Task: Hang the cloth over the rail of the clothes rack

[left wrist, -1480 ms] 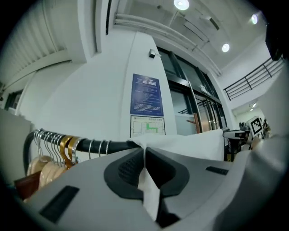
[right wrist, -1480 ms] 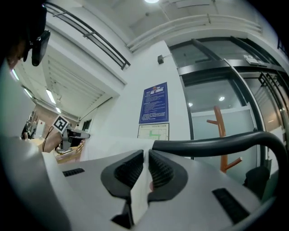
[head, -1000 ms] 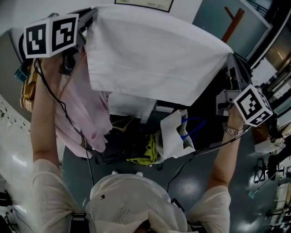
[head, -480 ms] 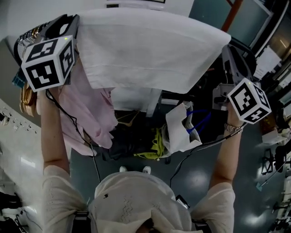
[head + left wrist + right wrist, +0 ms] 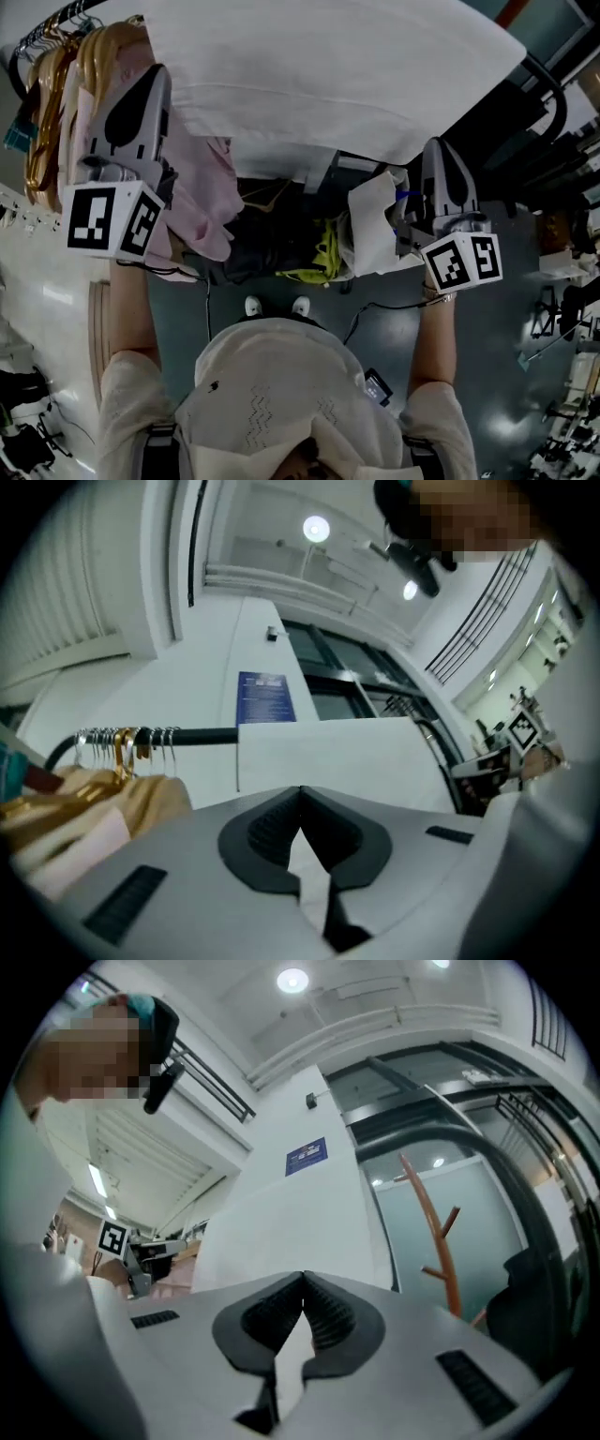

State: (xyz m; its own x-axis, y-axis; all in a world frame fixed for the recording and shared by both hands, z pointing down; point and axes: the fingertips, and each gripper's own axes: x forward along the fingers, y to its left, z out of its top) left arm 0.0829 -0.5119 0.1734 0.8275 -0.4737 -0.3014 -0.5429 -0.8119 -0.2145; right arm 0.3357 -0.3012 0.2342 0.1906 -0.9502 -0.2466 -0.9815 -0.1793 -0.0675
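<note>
Holding left tool [image 5: 157, 75], jaws just closed, and right tool [image 5: 439, 148], jaws together, both empty. Hovering just beneath white cloth [image 5: 328, 84] draping the rail [image 5: 202, 735].

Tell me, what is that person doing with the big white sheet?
A person with a gripper in each hand is hanging a white cloth over the clothes rack's rail. The cloth lies draped across the rail, beside a pink garment. The left gripper has just closed its jaws on nothing, and the right gripper is shut too; neither holds the cloth.
</note>
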